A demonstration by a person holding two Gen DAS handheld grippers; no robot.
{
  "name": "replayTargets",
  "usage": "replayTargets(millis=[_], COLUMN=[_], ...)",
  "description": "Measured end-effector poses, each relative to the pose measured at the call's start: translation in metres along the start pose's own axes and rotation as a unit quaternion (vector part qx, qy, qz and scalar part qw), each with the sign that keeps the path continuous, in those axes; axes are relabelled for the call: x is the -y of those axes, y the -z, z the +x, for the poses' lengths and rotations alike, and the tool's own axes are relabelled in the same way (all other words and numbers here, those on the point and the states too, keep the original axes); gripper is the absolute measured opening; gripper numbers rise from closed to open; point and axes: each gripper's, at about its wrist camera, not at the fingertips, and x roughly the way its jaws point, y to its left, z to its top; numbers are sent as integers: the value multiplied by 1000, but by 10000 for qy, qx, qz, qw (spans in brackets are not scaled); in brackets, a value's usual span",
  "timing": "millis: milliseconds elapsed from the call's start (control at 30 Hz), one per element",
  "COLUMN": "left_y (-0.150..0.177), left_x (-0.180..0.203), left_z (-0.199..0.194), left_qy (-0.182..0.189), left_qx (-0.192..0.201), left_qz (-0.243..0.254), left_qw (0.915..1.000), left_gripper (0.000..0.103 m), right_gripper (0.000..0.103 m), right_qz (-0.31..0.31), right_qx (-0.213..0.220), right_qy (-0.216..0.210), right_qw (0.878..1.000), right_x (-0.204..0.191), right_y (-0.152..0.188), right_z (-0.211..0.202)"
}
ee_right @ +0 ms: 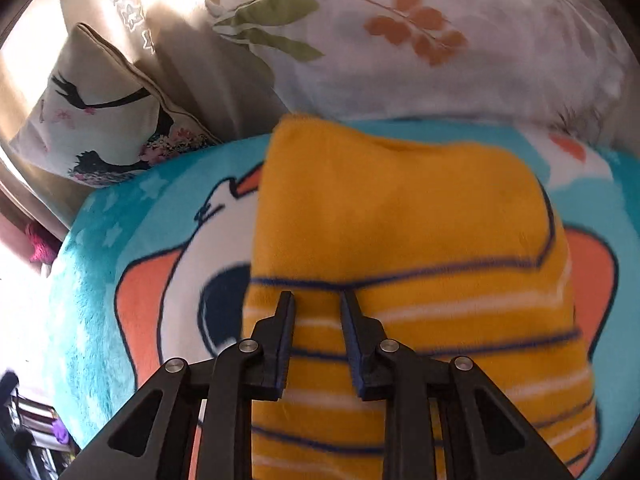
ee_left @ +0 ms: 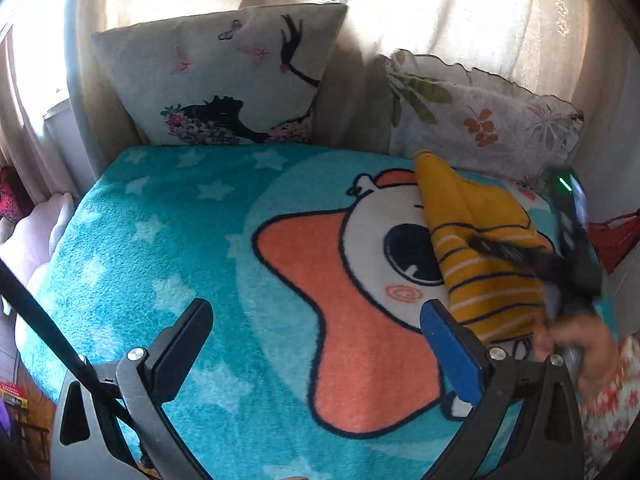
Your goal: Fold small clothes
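A small folded yellow garment (ee_left: 480,248) with white and navy stripes lies on the right side of a turquoise cartoon blanket (ee_left: 168,240). It fills the middle of the right wrist view (ee_right: 400,220). My left gripper (ee_left: 316,316) is open wide and empty, above the blanket to the left of the garment. My right gripper (ee_right: 318,296) is over the garment's striped near part with its jaws a small gap apart, gripping nothing. It shows blurred in the left wrist view (ee_left: 496,250), held by a hand (ee_left: 576,344).
A cushion with a black figure print (ee_left: 216,76) leans at the back left, also in the right wrist view (ee_right: 100,112). A leaf-print pillow (ee_left: 480,116) lies at the back right, just beyond the garment (ee_right: 400,40). Curtains (ee_left: 440,0) hang behind.
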Motion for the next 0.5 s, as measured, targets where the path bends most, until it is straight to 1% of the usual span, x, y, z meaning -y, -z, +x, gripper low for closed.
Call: replayTargets(millis=[67, 133, 167, 200, 267, 333, 367, 500], left_y=[-1, -4, -5, -6, -8, -10, -10, -7], left_x=[-9, -15, -15, -15, -10, -3, 1, 19], left_z=[5, 12, 14, 16, 20, 23, 24, 34], left_qy=[16, 80, 114, 162, 266, 391, 435, 605], left_qx=[-52, -129, -151, -172, -190, -198, -221, -349], left_qz=[-70, -158, -170, -158, -73, 74, 139, 459], left_qw=[10000, 9998, 9997, 9996, 9994, 9990, 9987, 9965], left_gripper=[103, 103, 103, 103, 103, 103, 103, 103], right_gripper=[26, 26, 25, 25, 25, 25, 25, 29], right_qz=[216, 375, 450, 472, 382, 217, 148, 69], right_qx=[29, 6, -81, -229, -533, -376, -366, -229], right_qy=[-98, -137, -112, -20, 309, 560, 734, 1073], right_qw=[9997, 9992, 9989, 9986, 9974, 9975, 9965, 9939], right_x=[10, 16, 18, 19, 22, 19, 15, 6], right_y=[18, 29, 39, 45, 69, 82, 86, 96], right_z=[-16, -27, -32, -32, -30, -41, -47, -68])
